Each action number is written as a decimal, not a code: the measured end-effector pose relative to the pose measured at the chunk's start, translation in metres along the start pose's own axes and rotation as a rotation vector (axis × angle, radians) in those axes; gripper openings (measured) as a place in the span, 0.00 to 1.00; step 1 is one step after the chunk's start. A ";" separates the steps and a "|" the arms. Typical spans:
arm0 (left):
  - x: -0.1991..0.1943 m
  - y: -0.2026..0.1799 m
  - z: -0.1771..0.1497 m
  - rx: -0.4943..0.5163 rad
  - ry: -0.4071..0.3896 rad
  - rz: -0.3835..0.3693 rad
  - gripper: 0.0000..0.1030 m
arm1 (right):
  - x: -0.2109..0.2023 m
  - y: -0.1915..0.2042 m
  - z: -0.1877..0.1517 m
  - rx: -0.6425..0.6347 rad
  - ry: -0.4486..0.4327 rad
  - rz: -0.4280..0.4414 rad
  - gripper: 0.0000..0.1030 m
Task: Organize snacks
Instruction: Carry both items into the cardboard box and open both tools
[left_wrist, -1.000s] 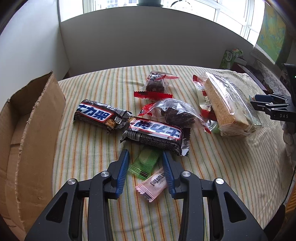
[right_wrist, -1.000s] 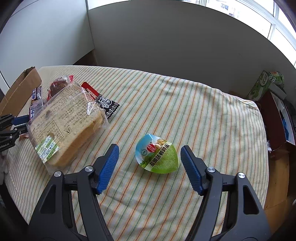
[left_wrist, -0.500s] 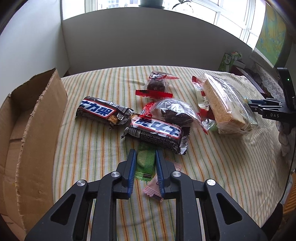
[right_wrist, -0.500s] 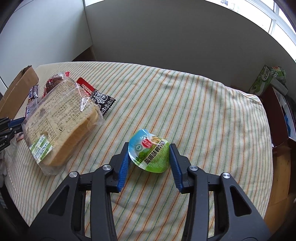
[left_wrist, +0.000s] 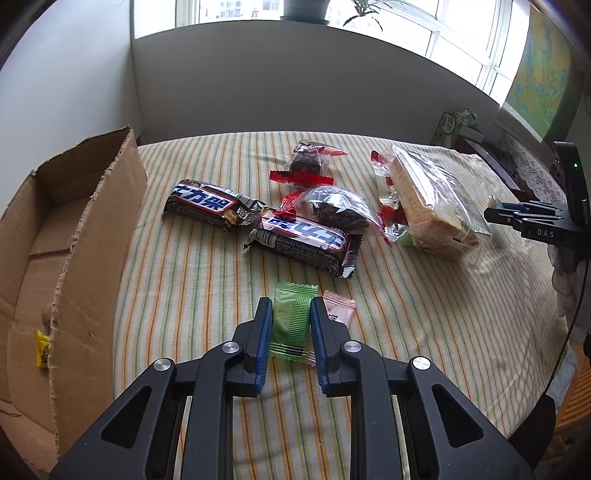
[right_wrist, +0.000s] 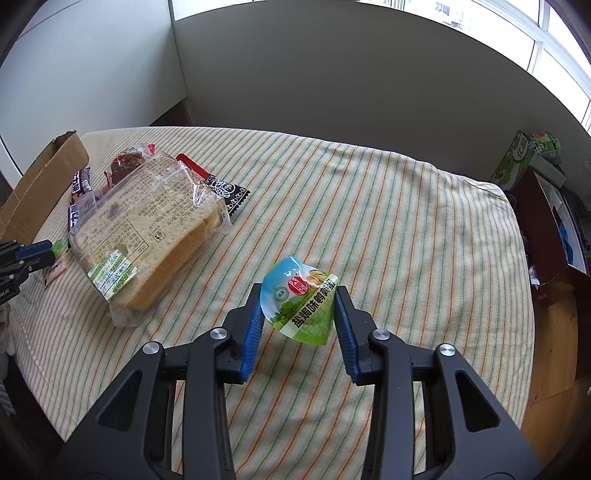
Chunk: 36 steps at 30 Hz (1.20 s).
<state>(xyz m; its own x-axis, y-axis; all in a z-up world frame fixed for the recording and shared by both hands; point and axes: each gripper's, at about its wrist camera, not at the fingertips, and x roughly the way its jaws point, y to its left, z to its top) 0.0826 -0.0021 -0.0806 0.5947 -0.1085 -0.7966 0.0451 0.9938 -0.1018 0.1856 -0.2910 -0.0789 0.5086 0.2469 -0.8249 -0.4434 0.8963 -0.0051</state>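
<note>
Though the left gripper (left_wrist: 288, 317) clamps the green candy wrapper (left_wrist: 291, 319) over the striped tablecloth (left_wrist: 184, 288), its fingers hide most of the pink sachet (left_wrist: 338, 312) beside it. A cardboard box (left_wrist: 92, 266) at left is cut off by the frame, with a yellow packet (left_wrist: 41, 349) half-hidden inside. Ahead lie two glossy chocolate bars (left_wrist: 303, 245) and a bagged bread loaf (right_wrist: 147, 229). The right gripper (right_wrist: 299, 310) pinches a crinkled green-and-blue pouch (right_wrist: 301, 301).

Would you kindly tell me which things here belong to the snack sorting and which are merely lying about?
Job:
green candy in left tongs
egg pouch in right tongs
pink candy
two bars
bread
box

Lying about:
green carton
map
</note>
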 end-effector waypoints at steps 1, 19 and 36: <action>-0.003 0.000 -0.001 0.000 -0.005 0.000 0.19 | -0.003 0.001 0.000 0.003 -0.003 -0.001 0.37; -0.091 0.052 -0.001 -0.082 -0.161 0.026 0.19 | -0.081 0.123 0.033 -0.165 -0.155 0.125 0.37; -0.120 0.132 -0.032 -0.200 -0.180 0.131 0.18 | -0.065 0.293 0.078 -0.390 -0.164 0.321 0.37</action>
<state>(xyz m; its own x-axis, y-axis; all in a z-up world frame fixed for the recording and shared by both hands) -0.0085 0.1411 -0.0173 0.7189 0.0438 -0.6938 -0.1898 0.9725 -0.1352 0.0801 -0.0154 0.0178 0.3968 0.5692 -0.7202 -0.8218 0.5698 -0.0024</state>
